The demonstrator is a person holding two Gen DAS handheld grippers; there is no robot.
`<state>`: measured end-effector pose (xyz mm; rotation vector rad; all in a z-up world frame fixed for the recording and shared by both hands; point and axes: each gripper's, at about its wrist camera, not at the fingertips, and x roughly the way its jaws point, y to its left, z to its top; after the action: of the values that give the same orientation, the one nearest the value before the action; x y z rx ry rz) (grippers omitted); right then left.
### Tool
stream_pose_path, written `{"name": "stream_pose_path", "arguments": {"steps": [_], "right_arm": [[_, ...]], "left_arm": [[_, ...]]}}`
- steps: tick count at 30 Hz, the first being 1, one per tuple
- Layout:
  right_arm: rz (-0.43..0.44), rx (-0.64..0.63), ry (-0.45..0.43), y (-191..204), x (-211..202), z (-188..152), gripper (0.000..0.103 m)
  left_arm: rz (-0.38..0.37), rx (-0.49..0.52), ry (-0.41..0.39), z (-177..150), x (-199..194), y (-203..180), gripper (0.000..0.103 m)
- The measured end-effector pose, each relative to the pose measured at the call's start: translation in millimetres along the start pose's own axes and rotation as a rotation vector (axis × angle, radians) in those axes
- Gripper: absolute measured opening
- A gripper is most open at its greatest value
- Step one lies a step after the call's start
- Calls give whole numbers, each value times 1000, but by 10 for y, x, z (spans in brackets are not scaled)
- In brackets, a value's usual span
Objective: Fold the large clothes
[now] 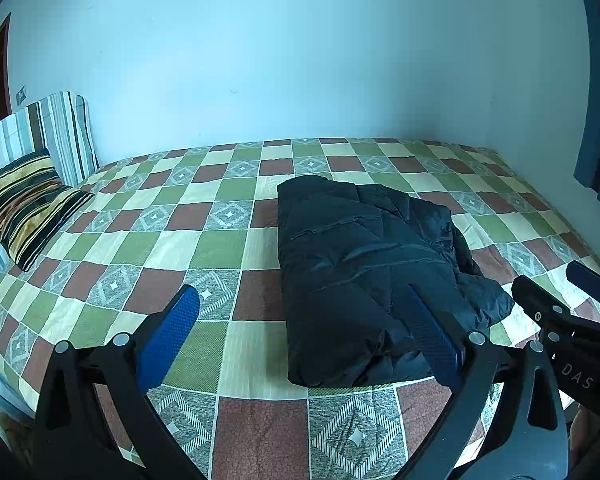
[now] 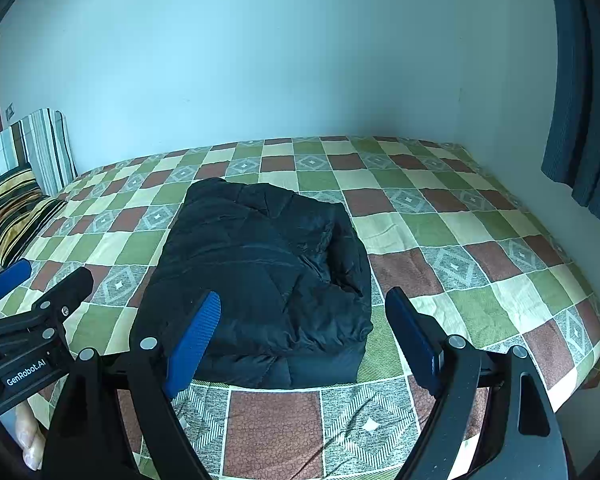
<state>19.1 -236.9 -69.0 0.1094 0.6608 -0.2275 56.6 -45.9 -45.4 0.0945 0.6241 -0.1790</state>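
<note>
A black padded jacket (image 1: 364, 272) lies folded into a thick bundle in the middle of the bed (image 1: 132, 248); in the right wrist view the black padded jacket (image 2: 260, 280) sits just ahead. My left gripper (image 1: 304, 300) hovers open above the bundle's near left corner, nothing between its blue pads (image 1: 172, 332). My right gripper (image 2: 302, 306) stands open above the bundle's near right end, its blue pads (image 2: 194, 336) empty. Each gripper shows at the edge of the other's view: the right gripper (image 1: 556, 288), the left gripper (image 2: 46, 278).
The bed wears a checked cover of green, brown, cream and grey squares (image 2: 480, 248). Striped pillows (image 1: 28, 200) lean at the left end. A pale wall (image 1: 300, 60) runs behind the bed and a blue curtain (image 2: 580, 120) hangs at the right. A hand (image 2: 30, 436) shows at bottom left.
</note>
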Motion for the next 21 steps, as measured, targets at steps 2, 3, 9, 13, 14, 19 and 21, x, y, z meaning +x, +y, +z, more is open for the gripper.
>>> {"name": "stream_pose_path", "arguments": {"steps": [2, 3, 9, 13, 14, 19, 21], "right_arm": [[-1, -1, 0, 2, 0, -3, 83], [-1, 0, 0, 3, -1, -1, 83], [-3, 1, 0, 5, -1, -5, 83], [-1, -1, 0, -4, -5, -4, 83], [-1, -2, 1, 0, -6, -6, 83], [0, -5, 2, -4, -13, -11, 83], [1, -8, 3, -6, -13, -16, 83]], "left_arm": [[5, 7, -2, 3, -6, -5, 100], [6, 8, -3, -1, -12, -6, 100], [16, -6, -13, -8, -38, 13, 100], [17, -7, -16, -6, -42, 16, 100], [15, -4, -17, -9, -41, 14, 100], [4, 3, -14, -23, -38, -12, 100], [5, 7, -17, -25, -40, -21, 100]]}}
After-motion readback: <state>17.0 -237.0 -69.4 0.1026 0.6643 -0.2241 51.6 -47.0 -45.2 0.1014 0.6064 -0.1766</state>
